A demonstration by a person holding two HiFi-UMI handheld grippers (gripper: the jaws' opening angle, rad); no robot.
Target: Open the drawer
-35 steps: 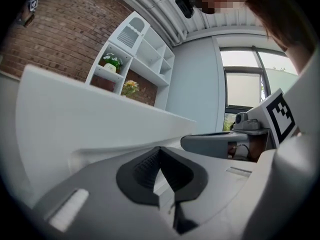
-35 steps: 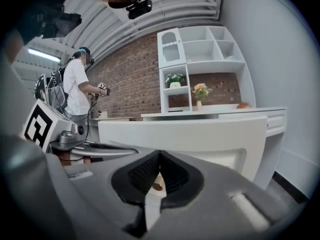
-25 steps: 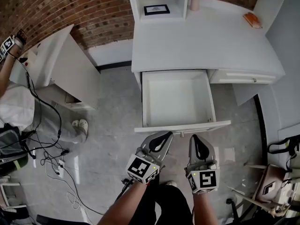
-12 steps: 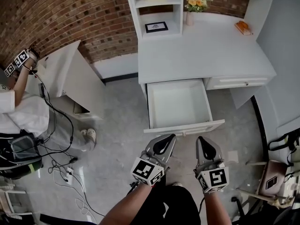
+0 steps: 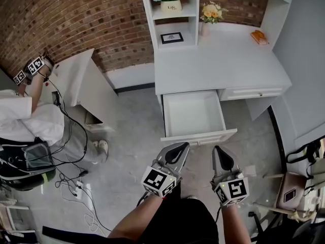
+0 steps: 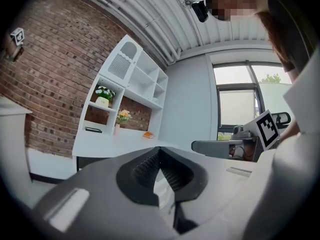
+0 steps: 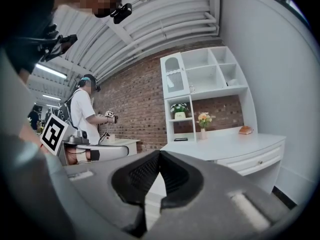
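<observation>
Overall light: all three of your views are bright and evenly lit
Source: the window (image 6: 235, 109) glows near white in your left gripper view; a ceiling strip lamp (image 7: 50, 70) shines in your right gripper view
Glare: the desk top (image 5: 218, 60) washes pale; the floor (image 5: 127, 131) carries dull reflections
Shadows: weak and soft-edged, with light grey along the drawer (image 5: 195, 115) walls
Distortion: fisheye bends straight edges; the corners of both gripper views go black
Focus: the left gripper (image 6: 159, 151) and right gripper (image 7: 160, 154) bodies are soft near your lenses
</observation>
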